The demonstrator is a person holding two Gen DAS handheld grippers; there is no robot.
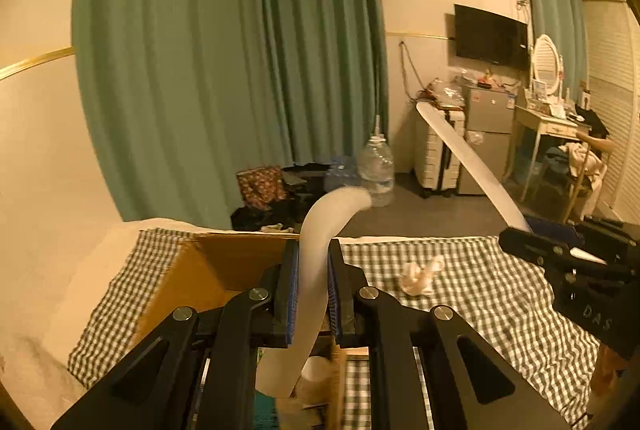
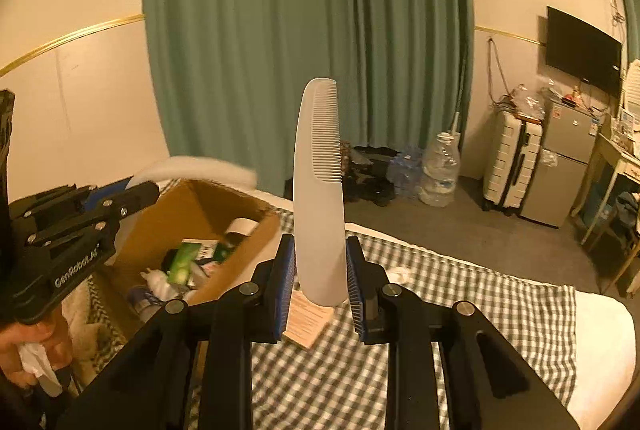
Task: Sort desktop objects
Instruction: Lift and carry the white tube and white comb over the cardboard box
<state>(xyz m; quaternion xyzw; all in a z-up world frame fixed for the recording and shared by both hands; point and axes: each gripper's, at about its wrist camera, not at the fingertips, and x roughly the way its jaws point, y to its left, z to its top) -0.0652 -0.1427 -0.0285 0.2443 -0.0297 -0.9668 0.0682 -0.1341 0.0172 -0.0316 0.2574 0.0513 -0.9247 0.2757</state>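
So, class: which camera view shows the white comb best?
The right wrist view: the white comb stands upright, centred, its teeth sharp. In the left wrist view the comb appears only edge-on at the right, teeth indistinct.

Cardboard box [image 2: 208, 214] mouth open above; checked cloth [image 2: 460, 310] right mostly bare.

Dim, warm yellowish room light in both views, strong fisheye bending at edges, slight motion blur

One comb [image 2: 318, 190], one curved white strip [image 1: 316, 270], one cardboard box [image 2: 208, 206], two water bottles [image 2: 440, 170], one crumpled tissue [image 1: 420, 274].
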